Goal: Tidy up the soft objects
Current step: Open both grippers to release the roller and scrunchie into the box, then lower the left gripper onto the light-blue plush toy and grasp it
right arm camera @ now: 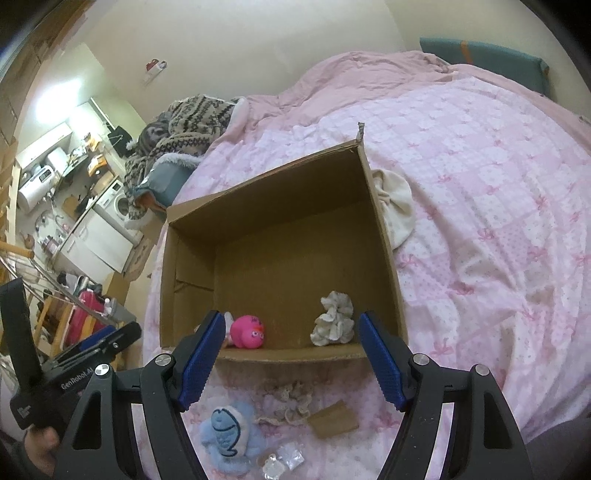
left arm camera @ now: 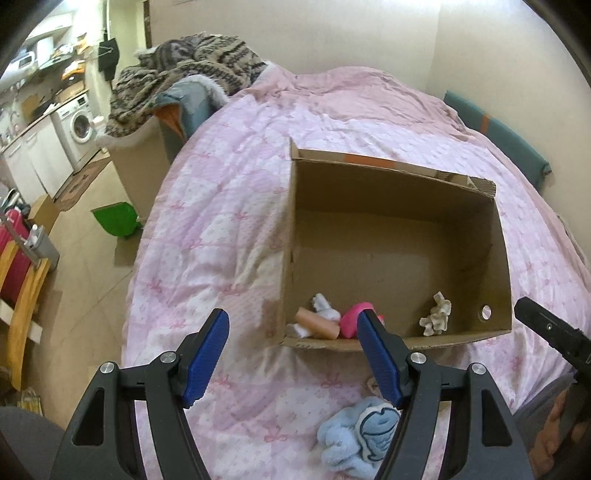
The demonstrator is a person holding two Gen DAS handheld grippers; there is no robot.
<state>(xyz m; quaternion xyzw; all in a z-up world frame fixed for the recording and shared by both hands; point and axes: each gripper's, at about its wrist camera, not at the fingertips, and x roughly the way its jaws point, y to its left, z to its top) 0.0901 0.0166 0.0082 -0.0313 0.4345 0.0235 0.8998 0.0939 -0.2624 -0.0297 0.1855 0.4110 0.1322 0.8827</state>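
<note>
**A pink-quilted bed in a cluttered studio room**

A bed under a pink patterned quilt [left arm camera: 229, 229] fills most of the view, set against plain cream walls [left arm camera: 332, 33]. At its far left corner lies a heap of brown patterned blankets [left arm camera: 192, 70]. A teal cushion [left arm camera: 495, 133] rests by the far right wall. On the left, a beige tiled floor [left arm camera: 96, 266] leads to white cabinets and a washing machine [left arm camera: 79, 123], brightly lit. A green dustpan [left arm camera: 114, 219] sits on the floor, a red suitcase [left arm camera: 13, 240] nearer.
</note>
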